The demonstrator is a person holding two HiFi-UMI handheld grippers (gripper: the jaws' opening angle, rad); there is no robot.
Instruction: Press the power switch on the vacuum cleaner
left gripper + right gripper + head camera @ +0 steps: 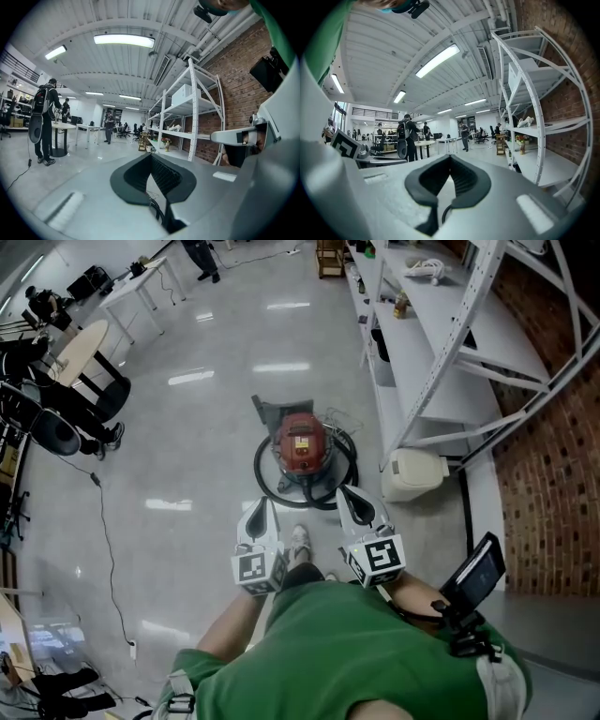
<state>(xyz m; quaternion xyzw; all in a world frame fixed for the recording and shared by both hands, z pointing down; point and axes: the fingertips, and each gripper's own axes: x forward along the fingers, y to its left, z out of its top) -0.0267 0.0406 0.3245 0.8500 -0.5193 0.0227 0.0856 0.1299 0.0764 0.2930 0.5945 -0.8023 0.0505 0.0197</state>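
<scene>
The red vacuum cleaner [302, 448] sits on the glossy grey floor [206, 427], its black hose [267, 479] looped round it. It's near the foot of the white shelving rack [441, 343]. A white bin [412, 474] is tucked under the rack, contents unseen. The left gripper [262, 505] and right gripper [347, 493] hang short of the vacuum cleaner, both pinched together on nothing.
</scene>
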